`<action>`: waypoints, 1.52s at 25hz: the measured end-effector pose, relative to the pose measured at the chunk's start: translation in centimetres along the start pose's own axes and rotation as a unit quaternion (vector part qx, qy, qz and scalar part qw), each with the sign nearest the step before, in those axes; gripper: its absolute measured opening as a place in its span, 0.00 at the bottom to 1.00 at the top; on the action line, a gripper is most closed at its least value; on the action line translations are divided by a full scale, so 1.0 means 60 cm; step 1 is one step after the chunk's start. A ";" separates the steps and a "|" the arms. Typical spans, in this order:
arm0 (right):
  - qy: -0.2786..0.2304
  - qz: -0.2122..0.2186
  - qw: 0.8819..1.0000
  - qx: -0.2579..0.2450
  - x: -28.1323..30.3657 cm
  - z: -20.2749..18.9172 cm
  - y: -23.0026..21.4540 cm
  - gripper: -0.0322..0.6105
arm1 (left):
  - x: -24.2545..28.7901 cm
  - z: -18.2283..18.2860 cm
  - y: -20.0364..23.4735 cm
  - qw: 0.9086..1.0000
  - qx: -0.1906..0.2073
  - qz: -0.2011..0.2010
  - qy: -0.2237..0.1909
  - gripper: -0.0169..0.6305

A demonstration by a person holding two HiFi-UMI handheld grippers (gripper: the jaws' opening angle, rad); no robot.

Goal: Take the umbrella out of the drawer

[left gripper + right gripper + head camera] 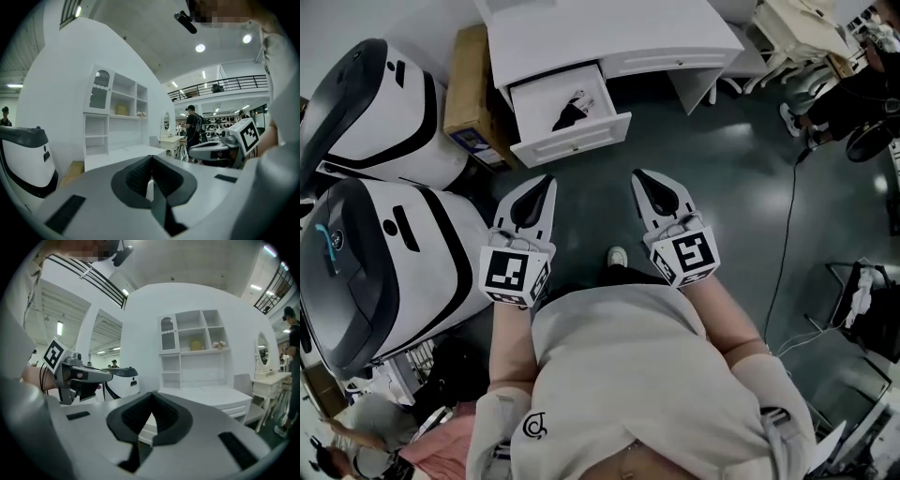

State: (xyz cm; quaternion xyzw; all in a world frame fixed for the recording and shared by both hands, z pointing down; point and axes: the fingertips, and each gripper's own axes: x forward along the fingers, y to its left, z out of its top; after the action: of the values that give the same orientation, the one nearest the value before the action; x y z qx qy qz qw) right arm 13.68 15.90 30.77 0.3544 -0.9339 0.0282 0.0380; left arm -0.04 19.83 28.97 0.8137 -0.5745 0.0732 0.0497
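Black umbrella [571, 112]: lies in the open drawer [581, 141], at the bench's [609, 33] front-left corner.
Handling: likely light, with soft folded fabric; you should pinch its stiffer shaft or handle.
Left gripper [547, 179]: fingers together, empty.
Right gripper [638, 175]: fingers together, empty.

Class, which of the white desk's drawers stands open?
The drawer nearest the cardboard box, pulled out with a dark umbrella inside; the drawer beside it is shut.

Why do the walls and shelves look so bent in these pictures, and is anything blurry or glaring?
Head view: a wide lens bows the desk, and the dark floor shows pale glare. Left gripper view: fisheye with black corners, and the ceiling lamp flares. Right gripper view: the shelf unit curves, and the right gripper, close up, looks slightly soft.
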 end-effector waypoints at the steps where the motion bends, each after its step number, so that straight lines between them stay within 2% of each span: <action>1: 0.004 0.004 1.000 -0.001 0.012 -0.001 -0.021 0.06 | 0.020 0.001 0.002 1.000 -0.002 0.005 -0.001 0.04; 7: 0.024 0.024 0.999 -0.001 0.084 -0.020 -0.097 0.06 | 0.109 -0.023 0.029 0.999 -0.011 0.027 0.024 0.04; 14: 0.032 0.059 0.998 0.000 0.194 -0.032 -0.136 0.06 | 0.213 -0.054 0.109 0.998 -0.015 0.033 0.049 0.05; 17: 0.036 0.064 0.997 -0.011 0.247 -0.033 -0.158 0.06 | 0.267 -0.063 0.147 0.998 -0.019 0.021 0.052 0.05; 22: 0.054 0.045 0.998 -0.005 0.342 -0.047 -0.215 0.06 | 0.356 -0.084 0.214 0.998 -0.026 -0.001 0.063 0.05; 25: 0.069 0.037 0.997 0.001 0.395 -0.071 -0.242 0.06 | 0.403 -0.115 0.252 0.996 -0.030 -0.012 0.082 0.05; 28: 0.085 0.031 0.996 0.013 0.442 -0.105 -0.263 0.06 | 0.449 -0.154 0.282 0.994 -0.017 -0.025 0.105 0.05; 31: 0.100 0.026 0.995 0.016 0.483 -0.135 -0.282 0.06 | 0.489 -0.204 0.300 0.989 -0.013 -0.046 0.138 0.05; 34: 0.117 0.015 0.993 0.023 0.512 -0.170 -0.300 0.06 | 0.522 -0.269 0.308 0.981 -0.033 -0.069 0.180 0.06; 38: 0.133 0.007 0.991 0.030 0.548 -0.204 -0.322 0.06 | 0.569 -0.354 0.316 0.966 -0.054 -0.101 0.233 0.19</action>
State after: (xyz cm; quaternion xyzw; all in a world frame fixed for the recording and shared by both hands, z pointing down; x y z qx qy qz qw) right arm 2.59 -19.28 46.47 0.3418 -0.9218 0.1032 0.1509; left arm -8.00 -14.70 55.83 0.8242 -0.4652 0.2239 0.2330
